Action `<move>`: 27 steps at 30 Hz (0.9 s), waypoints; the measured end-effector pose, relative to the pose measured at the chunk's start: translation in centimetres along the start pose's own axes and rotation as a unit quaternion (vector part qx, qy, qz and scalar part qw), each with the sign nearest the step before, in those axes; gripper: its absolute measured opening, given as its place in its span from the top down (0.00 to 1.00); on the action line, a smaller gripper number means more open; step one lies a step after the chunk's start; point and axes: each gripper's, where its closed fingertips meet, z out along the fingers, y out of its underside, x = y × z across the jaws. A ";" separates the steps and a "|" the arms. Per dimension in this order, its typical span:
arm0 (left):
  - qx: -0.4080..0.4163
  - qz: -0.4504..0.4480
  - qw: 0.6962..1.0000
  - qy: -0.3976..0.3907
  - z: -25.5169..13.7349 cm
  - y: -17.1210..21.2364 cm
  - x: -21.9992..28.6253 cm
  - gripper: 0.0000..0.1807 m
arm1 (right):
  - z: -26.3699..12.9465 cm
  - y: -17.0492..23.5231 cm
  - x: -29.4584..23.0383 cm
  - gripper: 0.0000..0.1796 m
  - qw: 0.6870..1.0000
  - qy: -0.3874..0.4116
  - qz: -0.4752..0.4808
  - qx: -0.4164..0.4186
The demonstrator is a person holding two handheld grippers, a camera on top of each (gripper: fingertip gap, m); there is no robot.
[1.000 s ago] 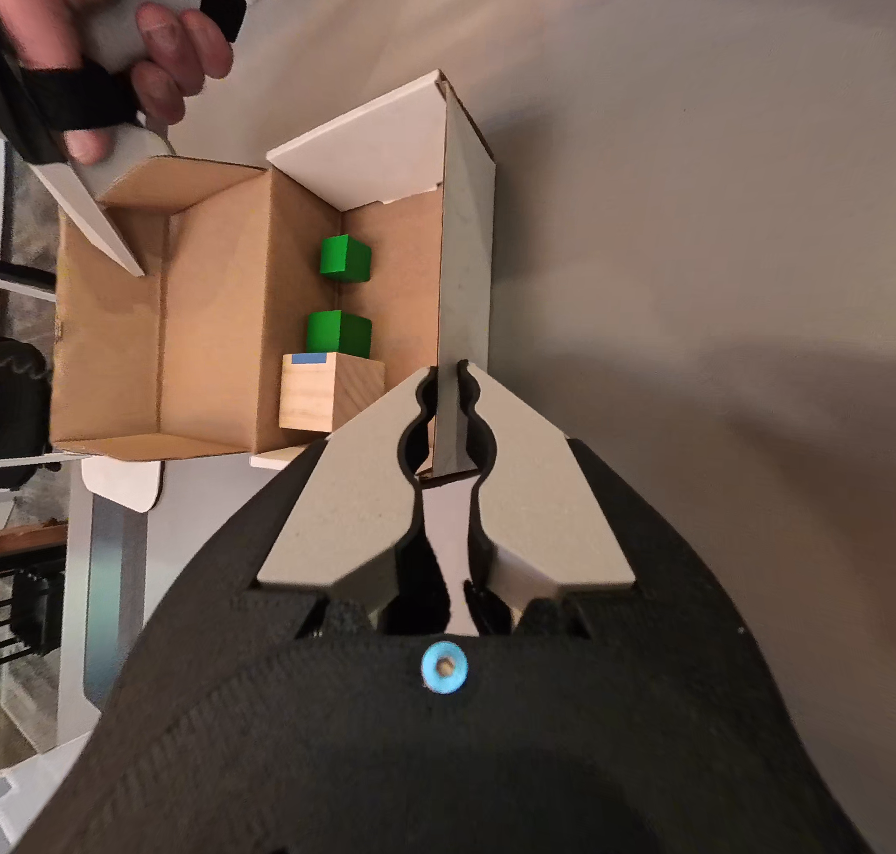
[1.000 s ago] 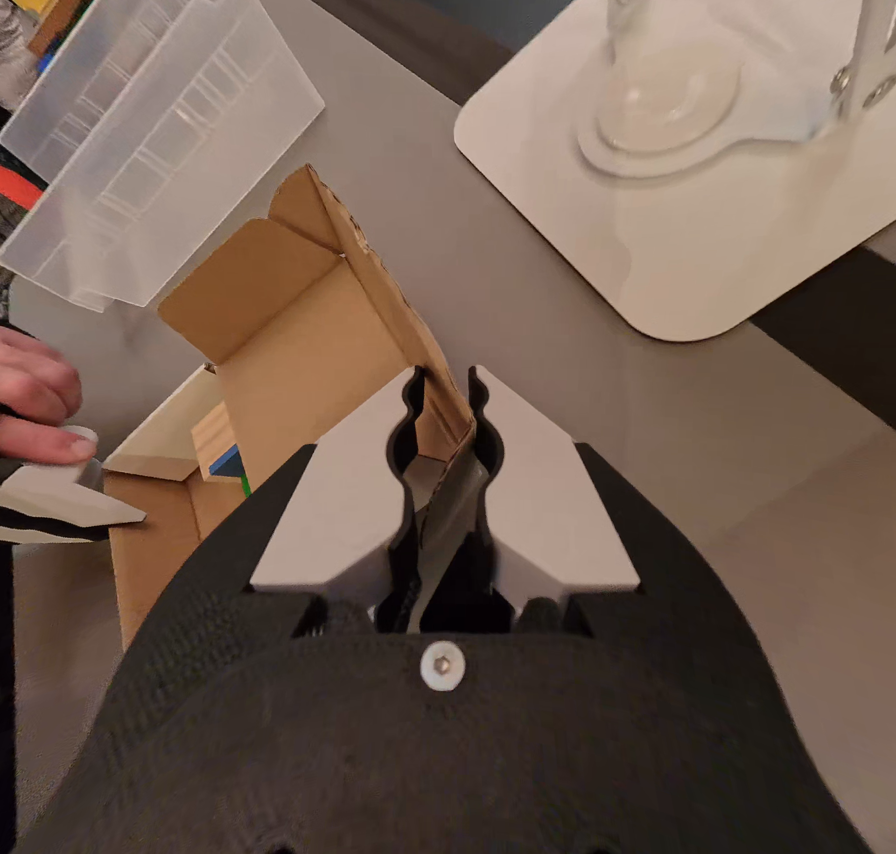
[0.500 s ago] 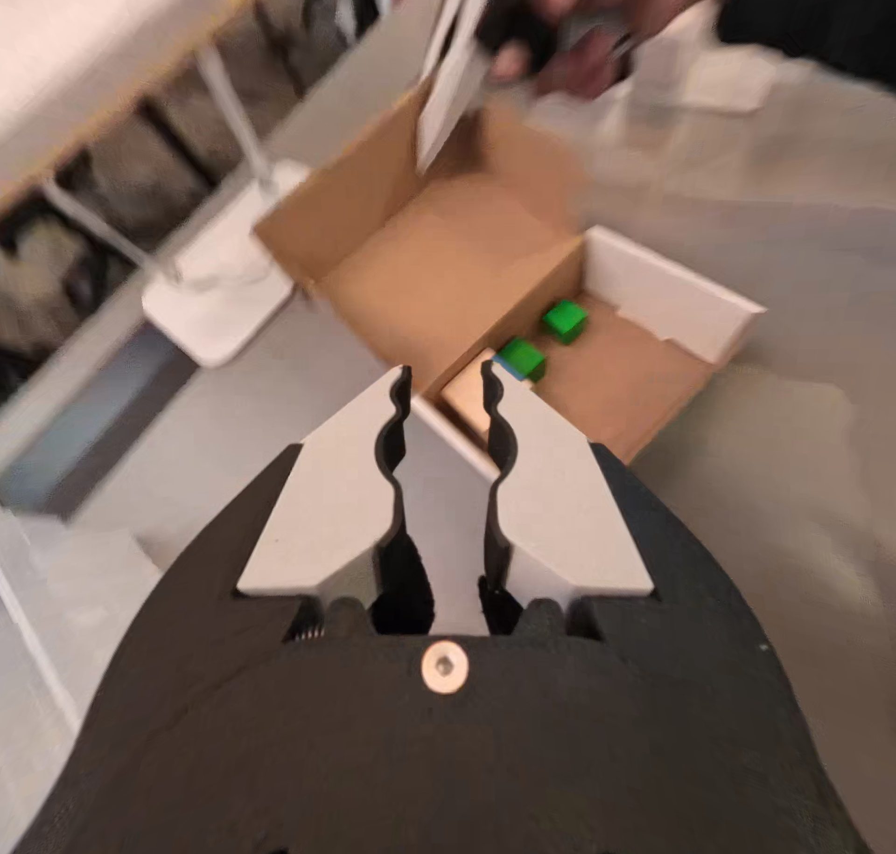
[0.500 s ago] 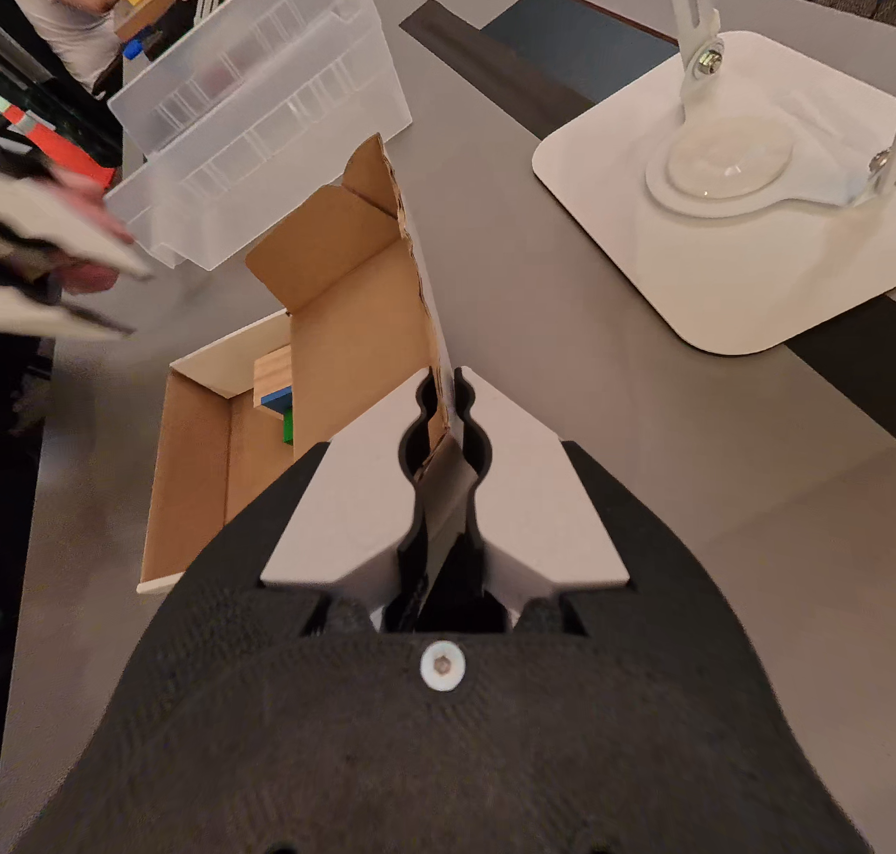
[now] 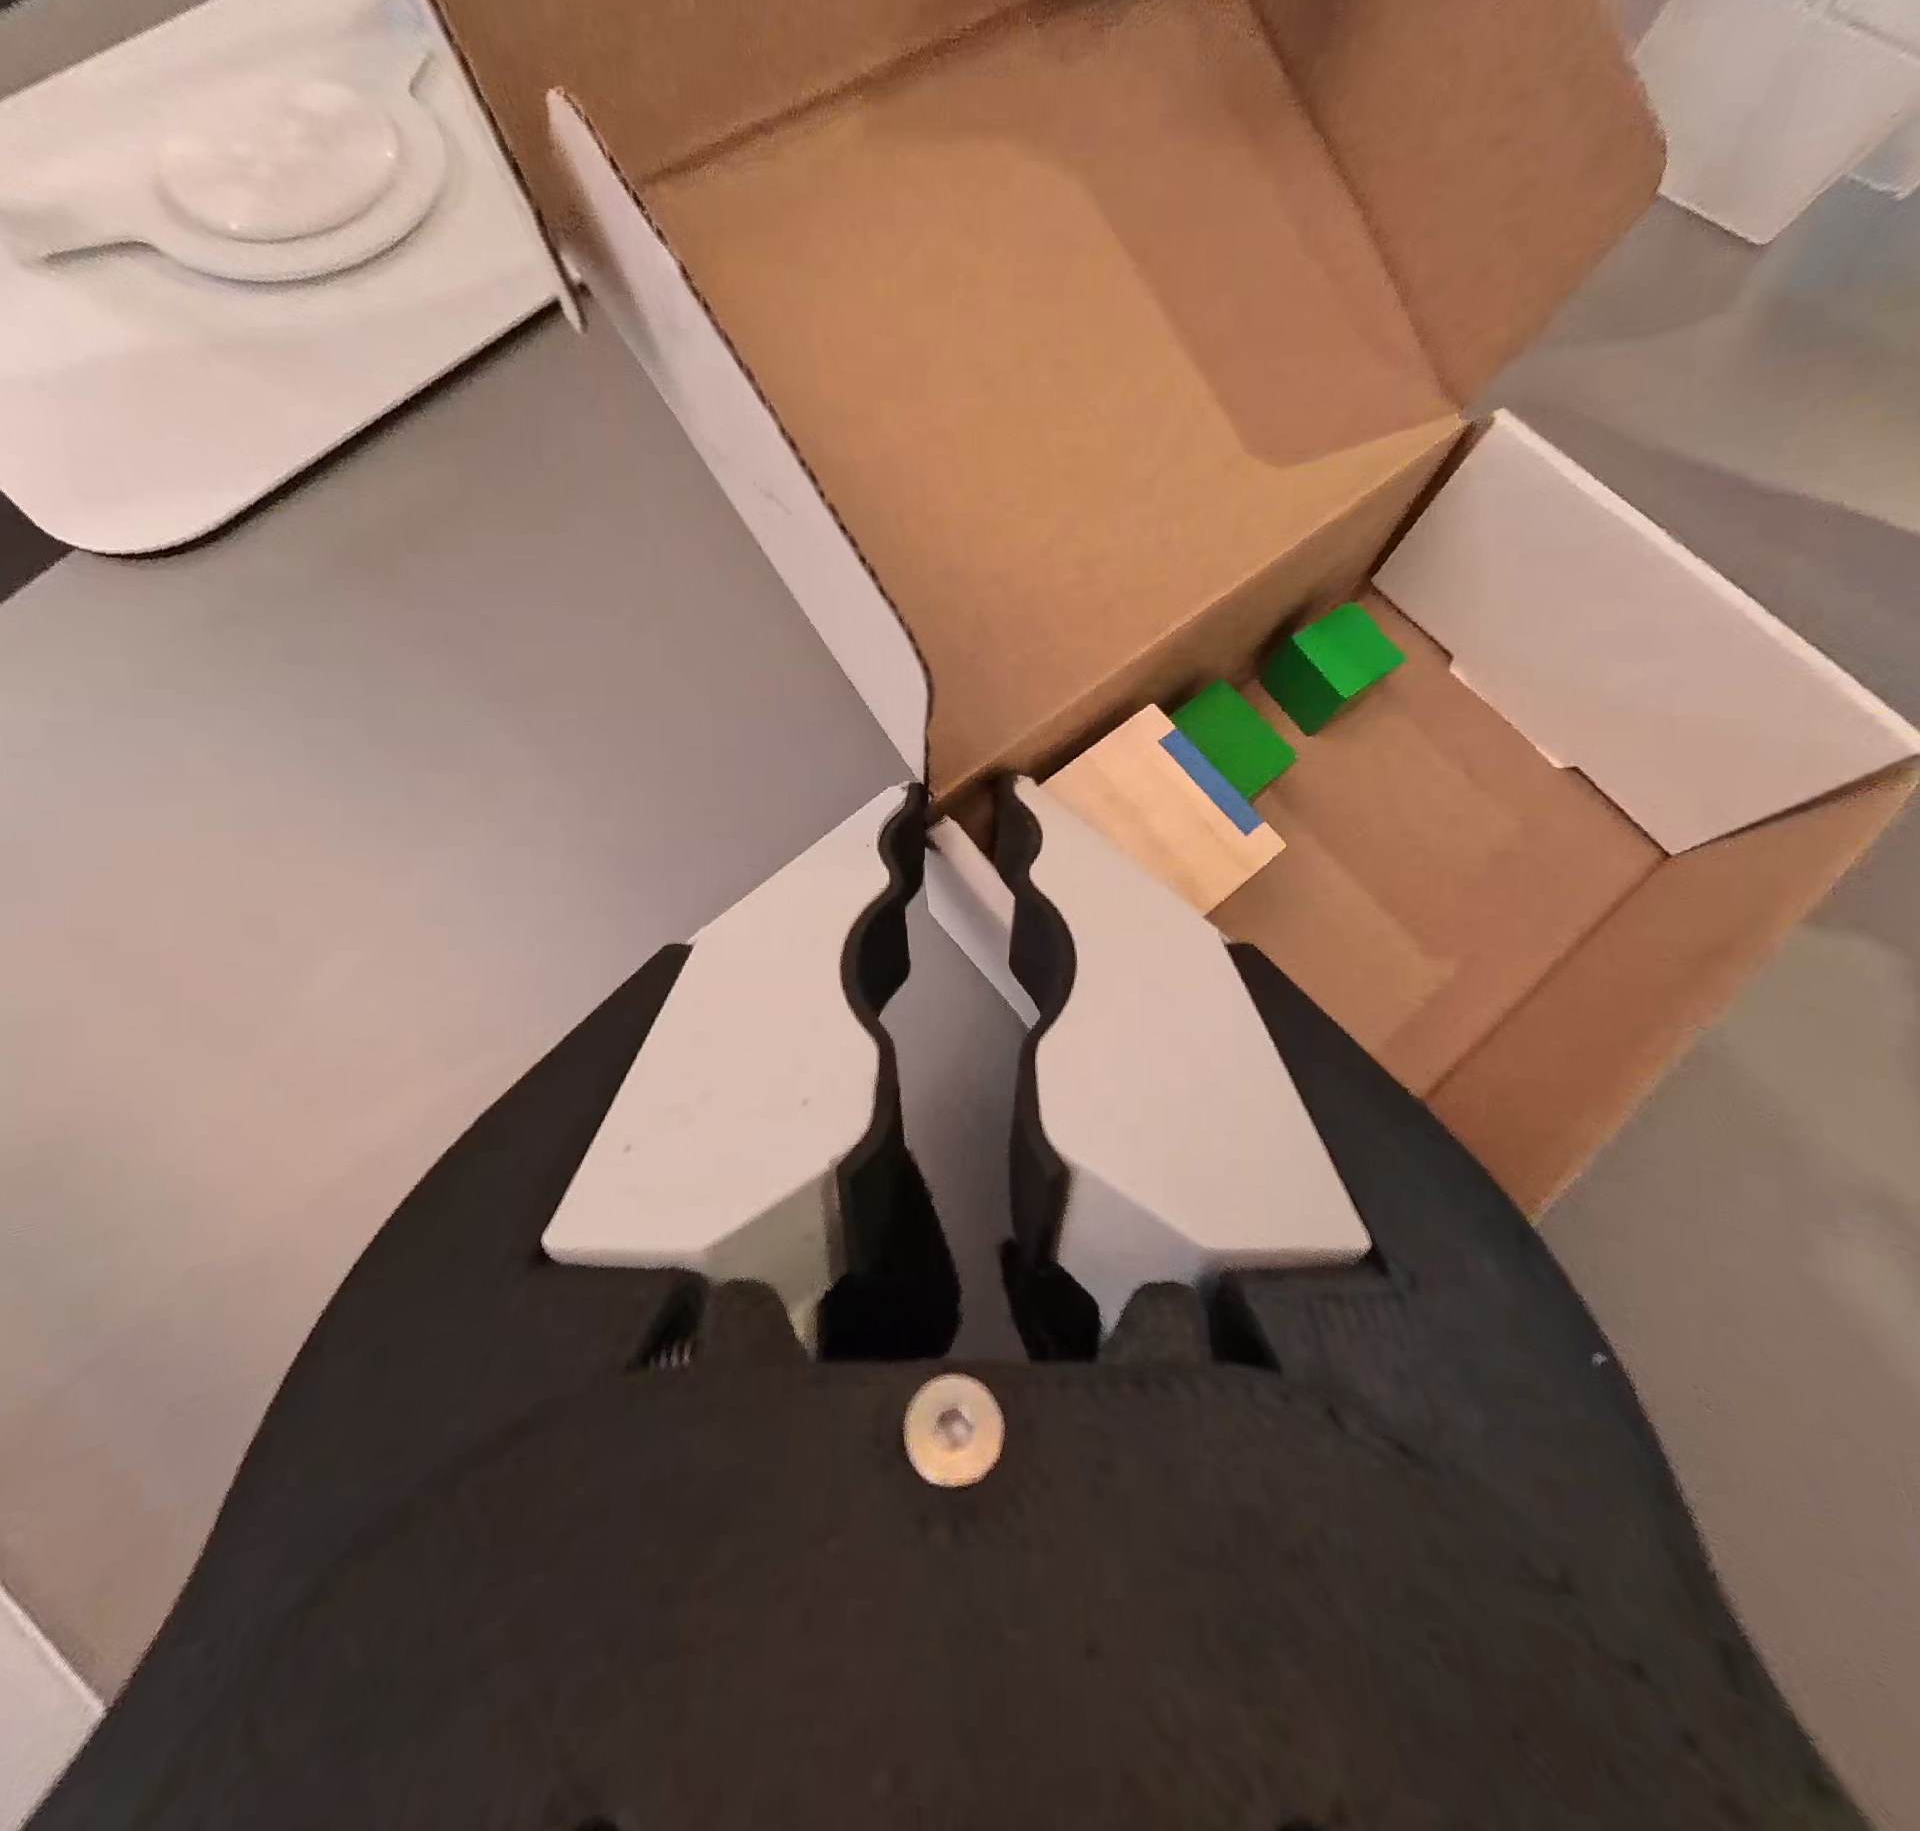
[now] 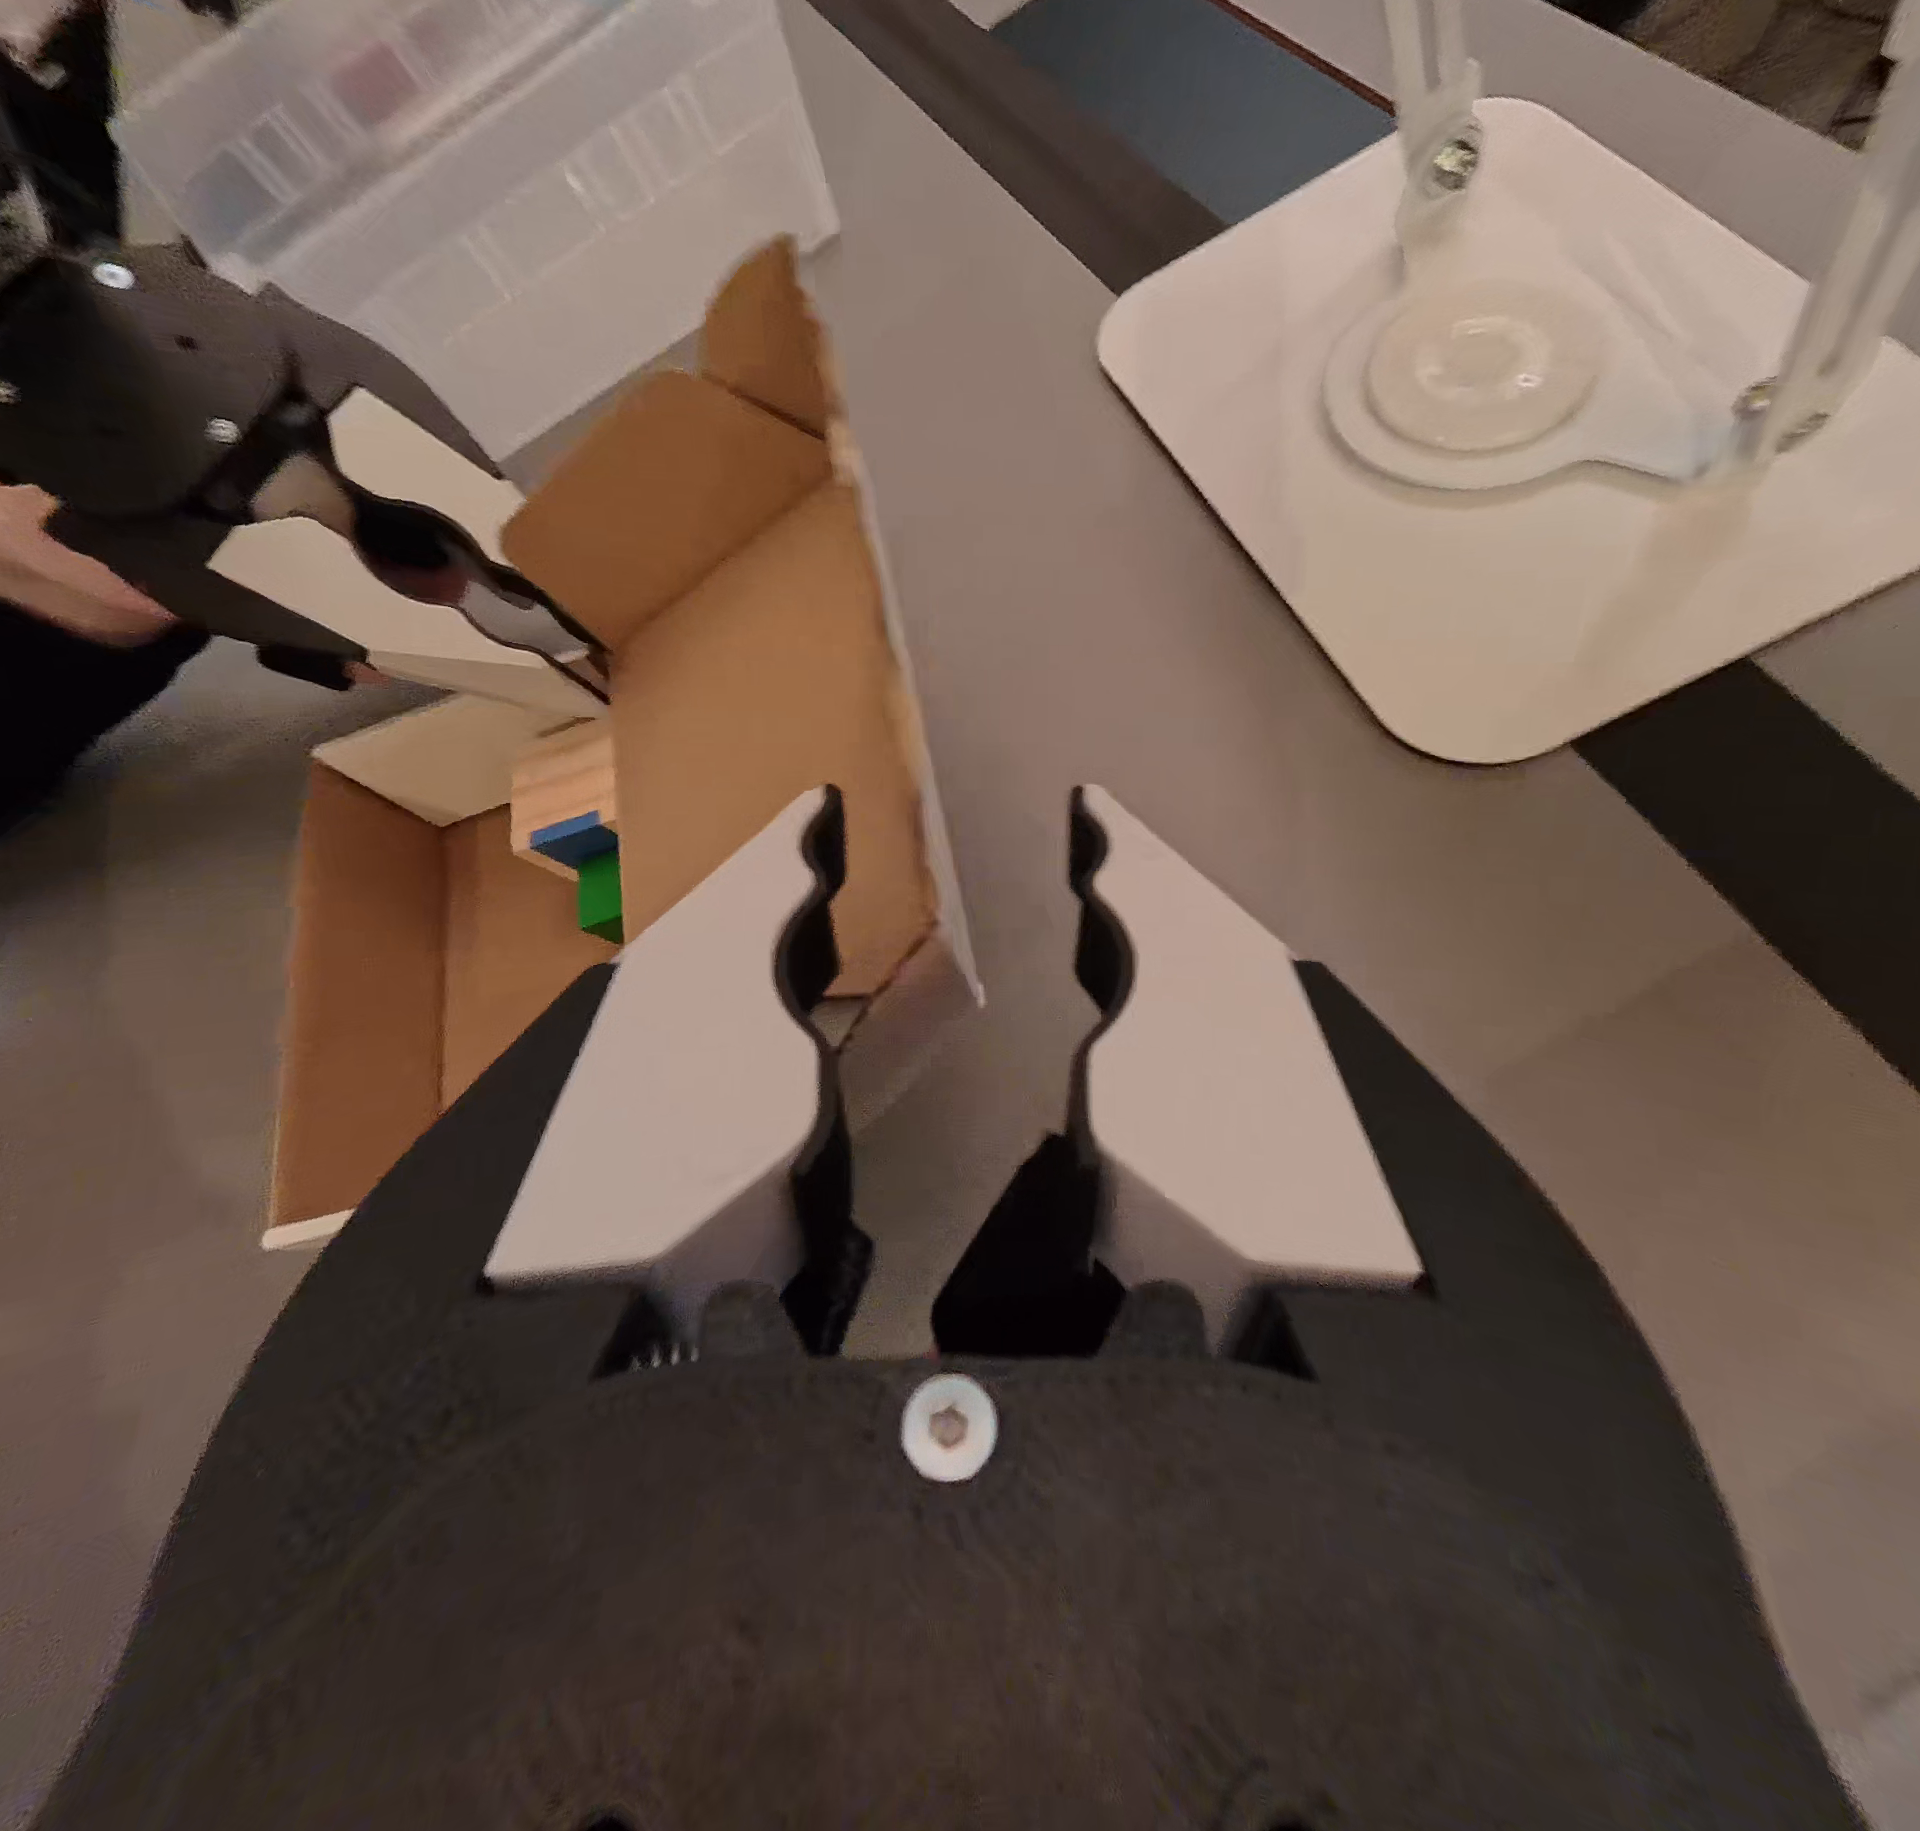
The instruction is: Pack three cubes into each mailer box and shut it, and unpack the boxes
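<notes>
Left gripper point(image 5: 961, 820): jaws parted by a narrow gap, tips straddling the near corner of the mailer box point(image 5: 1538, 960), where the white side flap point(image 5: 727, 410) meets the box wall. A white edge of card lies in the gap; whether the pads press on it cannot be told.

Right gripper point(image 6: 951, 805): jaws wide apart, holding nothing. The raised lid point(image 6: 769, 680) of the mailer box stands just beside its left finger, lid corner reaching into the gap without contact seen.

Contents, taken from the mailer box's near corner outward: a wooden cube point(image 5: 1164, 820) with a blue face sits in that corner, just past the left gripper's tips; a green cube point(image 5: 1236, 737) touches it; a second green cube point(image 5: 1330, 664) lies slightly apart, farther along the same wall.

Beyond the mailer box: a white stand base point(image 6: 1507, 451) and a clear plastic bin point(image 6: 488, 140), all on the grey table point(image 6: 1091, 638).

No legible brands, labels or writing.
</notes>
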 end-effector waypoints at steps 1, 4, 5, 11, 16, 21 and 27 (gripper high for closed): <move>0.002 0.006 1.000 -0.010 0.0 0.0 -0.1 0.94 | -0.4 -0.2 0.0 0.70 1.000 0.013 -0.006 -0.005; 0.012 0.009 0.999 -0.036 0.1 -0.1 -0.3 0.95 | -2.6 -1.2 0.4 0.57 0.994 0.089 -0.056 -0.021; 0.015 0.012 0.999 -0.042 0.1 -0.1 -0.2 0.95 | -3.5 -2.0 0.1 0.55 0.990 0.114 -0.079 -0.019; 0.028 0.010 0.998 -0.057 0.4 -0.4 -0.4 0.95 | -6.9 -5.0 -7.6 0.64 0.965 0.146 -0.215 0.016; 0.035 0.008 0.997 -0.063 0.4 -0.5 -0.4 0.95 | 0.4 0.4 -12.9 0.67 0.944 0.093 -0.295 -0.114; 0.044 0.006 0.997 -0.065 0.4 -0.5 -0.4 0.95 | 6.2 3.8 -11.9 0.71 0.921 0.104 -0.326 -0.184; 0.049 0.006 0.997 -0.064 0.4 -0.5 -0.5 0.95 | 9.2 5.3 -10.9 0.74 0.912 0.106 -0.330 -0.219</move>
